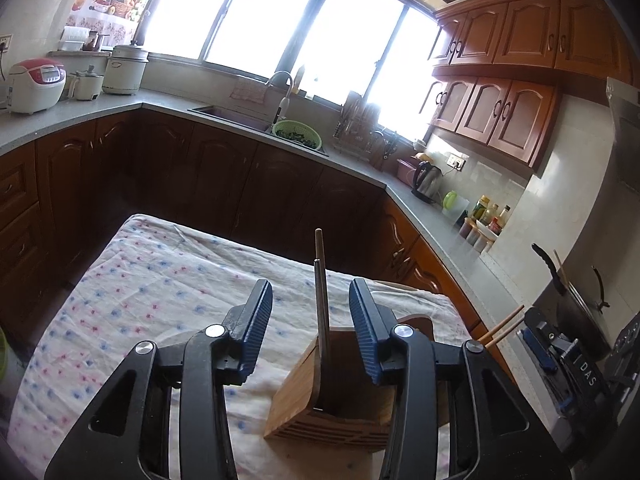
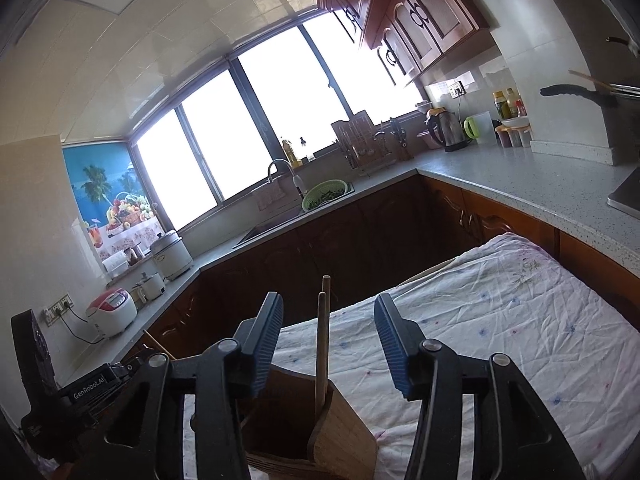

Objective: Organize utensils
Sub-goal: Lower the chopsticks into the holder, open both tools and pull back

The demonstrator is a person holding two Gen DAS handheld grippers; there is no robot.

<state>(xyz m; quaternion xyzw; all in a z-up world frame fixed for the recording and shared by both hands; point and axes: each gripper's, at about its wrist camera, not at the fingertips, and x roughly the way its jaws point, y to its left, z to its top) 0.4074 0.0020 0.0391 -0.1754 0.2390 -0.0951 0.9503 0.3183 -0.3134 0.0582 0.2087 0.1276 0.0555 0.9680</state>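
A wooden utensil holder [image 1: 332,392] stands on a table under a floral cloth [image 1: 152,292]. Two thin utensil handles [image 1: 322,300] stand upright in it. My left gripper [image 1: 311,312] is open and empty, just above the holder, with the handles between its blue pads. The holder [image 2: 320,432] and the handles [image 2: 322,352] also show in the right wrist view. My right gripper [image 2: 328,336] is open and empty over the holder, jaws either side of the handles. The other gripper shows at each view's edge [image 1: 560,356] [image 2: 60,400].
A grey L-shaped counter [image 1: 460,240] with dark wooden cabinets runs around the table. On it are a sink with a green colander [image 1: 296,134], a dish rack [image 1: 356,128], a kettle [image 1: 426,182], bottles and rice cookers [image 1: 36,84]. Chopstick ends [image 1: 504,326] stick out at the right.
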